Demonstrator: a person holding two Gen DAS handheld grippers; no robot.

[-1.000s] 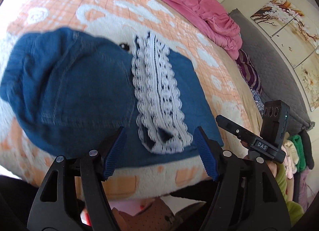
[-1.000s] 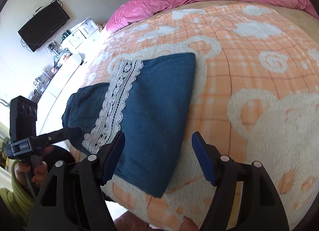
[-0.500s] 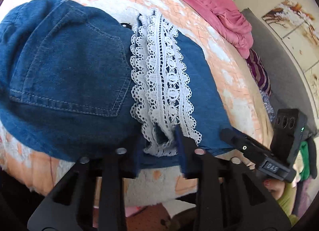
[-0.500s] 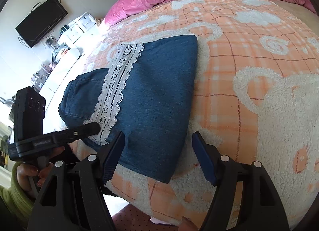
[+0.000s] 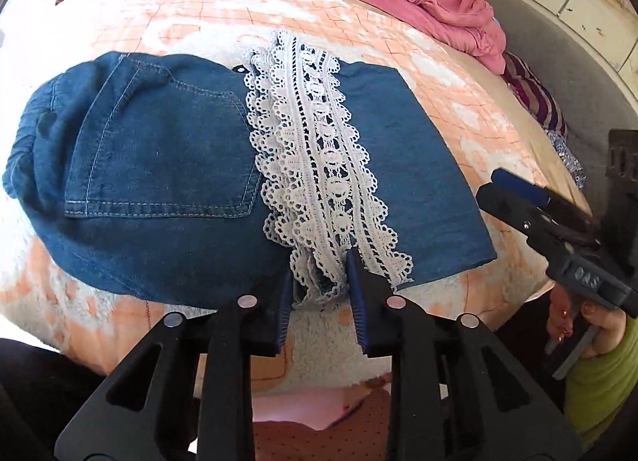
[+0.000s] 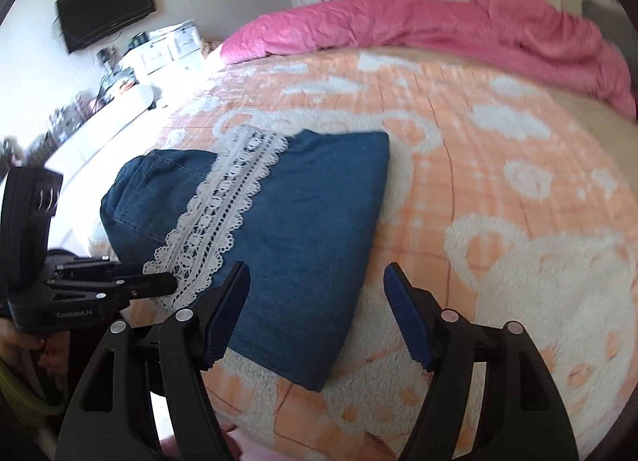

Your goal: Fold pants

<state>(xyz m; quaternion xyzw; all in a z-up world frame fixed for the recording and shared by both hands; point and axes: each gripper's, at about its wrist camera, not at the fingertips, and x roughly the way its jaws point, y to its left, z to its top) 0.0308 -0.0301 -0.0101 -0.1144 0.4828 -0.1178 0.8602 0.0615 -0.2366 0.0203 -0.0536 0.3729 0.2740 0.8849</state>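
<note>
Blue denim pants (image 5: 167, 166) lie folded on the bed, with a white lace hem (image 5: 319, 166) laid across the middle and a back pocket to the left. My left gripper (image 5: 319, 293) is shut on the near end of the lace hem. The pants also show in the right wrist view (image 6: 303, 230) with the lace (image 6: 223, 222). My right gripper (image 6: 317, 309) is open and empty, hovering over the near right corner of the folded pants. The left gripper shows at the left of the right wrist view (image 6: 119, 285); the right gripper shows at the right of the left wrist view (image 5: 518, 198).
The bed has an orange and white fleece blanket (image 6: 498, 182). A pink duvet (image 6: 438, 30) is bunched along the far side. A TV (image 6: 105, 6) and white cabinets stand at the left wall. A grey sofa (image 5: 566, 62) with clothes is at the right.
My left gripper moved in to the pants' near edge and closed on the lace hem. The right gripper stayed open and shifted a little.
</note>
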